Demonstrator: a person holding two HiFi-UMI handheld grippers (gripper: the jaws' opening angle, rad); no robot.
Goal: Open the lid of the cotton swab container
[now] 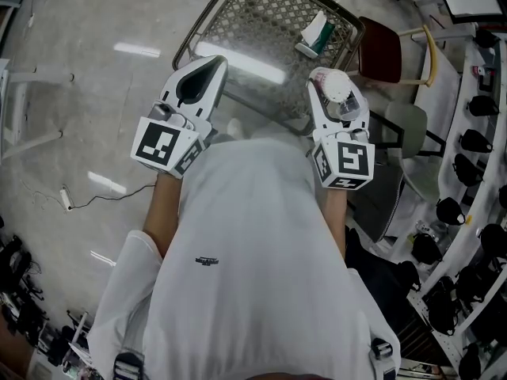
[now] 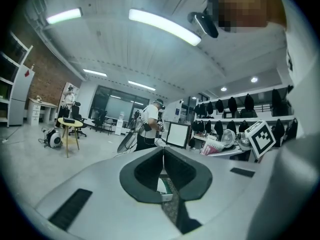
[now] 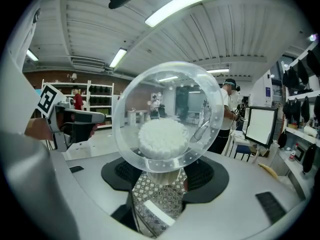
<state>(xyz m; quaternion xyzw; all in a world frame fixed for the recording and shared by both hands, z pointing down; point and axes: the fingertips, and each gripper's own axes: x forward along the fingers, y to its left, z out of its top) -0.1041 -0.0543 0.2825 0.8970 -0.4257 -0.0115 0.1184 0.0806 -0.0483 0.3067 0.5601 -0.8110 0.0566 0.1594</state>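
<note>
The cotton swab container [image 3: 167, 119] is a clear round tub with a bundle of white swabs [image 3: 162, 138] inside. My right gripper [image 3: 162, 176] is shut on its narrower part, and its round clear face fills the right gripper view. In the head view the container [image 1: 339, 92] sits in the right gripper [image 1: 337, 105] in front of the person's chest. My left gripper [image 1: 207, 74] is held up at the left, apart from the container. Its jaws are shut with nothing between them, and they meet in the left gripper view [image 2: 163, 170].
Below the grippers stands a metal mesh table [image 1: 261, 22] with a green and white box [image 1: 317, 34] on it. A red chair [image 1: 380, 50] is behind it. Racks of black gear [image 1: 475, 141] line the right side. A cable [image 1: 79, 200] lies on the floor at left.
</note>
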